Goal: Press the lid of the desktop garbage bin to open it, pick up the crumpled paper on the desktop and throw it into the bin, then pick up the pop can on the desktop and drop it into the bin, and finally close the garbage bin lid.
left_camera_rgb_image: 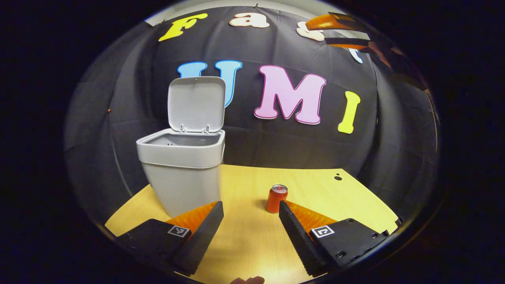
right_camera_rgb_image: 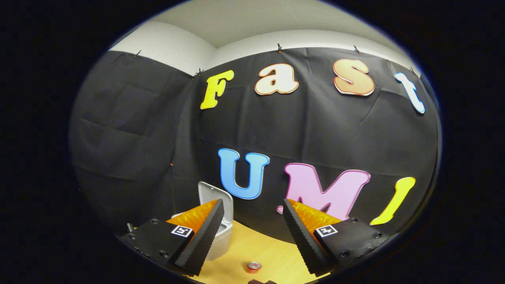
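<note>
Bin (left_camera_rgb_image: 185, 173) lid up, pop can (left_camera_rgb_image: 277, 198) upright (jaws apart)

In the left gripper view, the left gripper (left_camera_rgb_image: 251, 213) has two wedge-shaped fingers with ribbed inner pads, each mounted on a flat dark plate. Each plate carries a small square black-and-white coded marker near the finger's base, and round screw heads dot the right plate. In the right gripper view, the right gripper (right_camera_rgb_image: 252, 215) is built alike: two ribbed wedge fingers, dark plates, one square coded marker apiece, and several round screws.
</note>
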Demonstrator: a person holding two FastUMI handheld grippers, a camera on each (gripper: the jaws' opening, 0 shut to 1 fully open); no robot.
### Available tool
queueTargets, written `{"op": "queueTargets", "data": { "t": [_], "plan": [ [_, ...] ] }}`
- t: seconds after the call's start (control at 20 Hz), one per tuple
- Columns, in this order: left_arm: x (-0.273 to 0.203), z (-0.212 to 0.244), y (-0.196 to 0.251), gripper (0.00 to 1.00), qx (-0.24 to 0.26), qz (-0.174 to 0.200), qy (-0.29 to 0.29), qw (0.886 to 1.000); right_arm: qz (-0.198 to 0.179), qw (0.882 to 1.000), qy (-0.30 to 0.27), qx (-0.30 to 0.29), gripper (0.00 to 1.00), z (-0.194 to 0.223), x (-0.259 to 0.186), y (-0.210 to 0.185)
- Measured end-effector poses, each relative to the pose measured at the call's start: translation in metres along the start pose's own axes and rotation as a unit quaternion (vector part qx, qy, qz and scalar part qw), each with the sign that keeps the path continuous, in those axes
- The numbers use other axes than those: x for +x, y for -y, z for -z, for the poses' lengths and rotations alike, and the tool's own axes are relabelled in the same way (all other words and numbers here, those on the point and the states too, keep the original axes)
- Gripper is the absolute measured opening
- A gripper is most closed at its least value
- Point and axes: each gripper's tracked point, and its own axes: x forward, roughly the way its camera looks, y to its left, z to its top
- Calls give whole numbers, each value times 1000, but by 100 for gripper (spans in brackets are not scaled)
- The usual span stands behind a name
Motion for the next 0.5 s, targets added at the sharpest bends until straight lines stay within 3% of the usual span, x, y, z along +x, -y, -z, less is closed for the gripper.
{"op": "queueTargets", "data": {
  "t": [0.25,0.4,0.5],
  "plan": [
    [80,39,22,96,18,19,-26,999,41,997,-36,47,96,12,-23,18],
    [121,58,32,96,23,24,-42,999,84,995,-41,39,96,14,-28,43],
    [143,72,41,96,36,27,-53,998,92,994,-45,30,96,17,-34,50]
  ]
}}
